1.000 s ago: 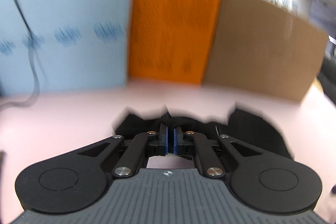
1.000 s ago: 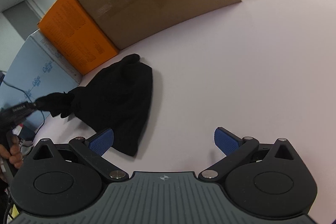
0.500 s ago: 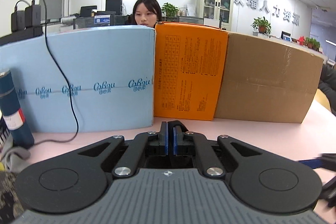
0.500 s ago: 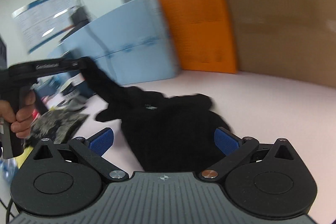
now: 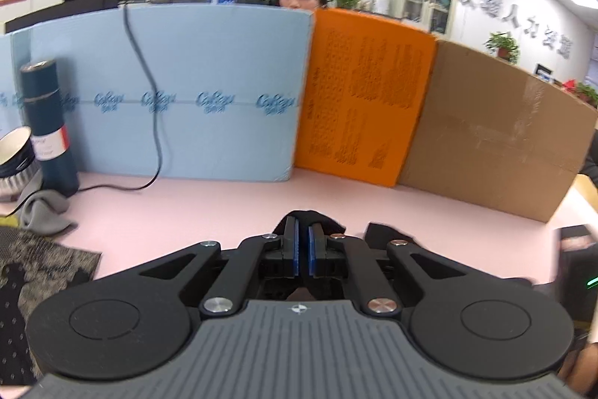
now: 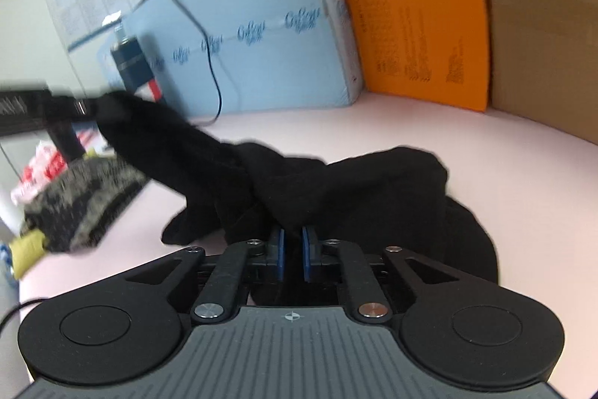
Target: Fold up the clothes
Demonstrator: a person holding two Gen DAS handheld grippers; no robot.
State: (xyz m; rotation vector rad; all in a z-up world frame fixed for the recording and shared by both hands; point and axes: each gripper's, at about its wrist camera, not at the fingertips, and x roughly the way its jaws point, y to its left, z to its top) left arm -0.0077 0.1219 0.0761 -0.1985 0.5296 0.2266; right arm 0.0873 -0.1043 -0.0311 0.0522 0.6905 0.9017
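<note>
A black garment (image 6: 355, 182) lies bunched on the pink table (image 6: 373, 126). My right gripper (image 6: 293, 251) is shut on a fold at the garment's near edge. One end of the cloth stretches up and left to my left gripper (image 6: 45, 107), which holds it lifted off the table. In the left wrist view the left gripper (image 5: 302, 247) has its blue pads shut, and bits of the black garment (image 5: 312, 217) poke out around the tips.
A blue foam board (image 5: 179, 100), an orange box (image 5: 362, 100) and a cardboard box (image 5: 497, 137) wall the table's back. A dark bottle (image 5: 46, 126), a bowl (image 5: 17, 148), a grey cloth (image 5: 43, 215), a patterned garment (image 5: 33, 260) and a cable (image 5: 149, 100) are at the left. A person sits behind.
My right gripper moved in over the black garment and went from open to shut on it. The left gripper kept its hold and lifted its end of the cloth.
</note>
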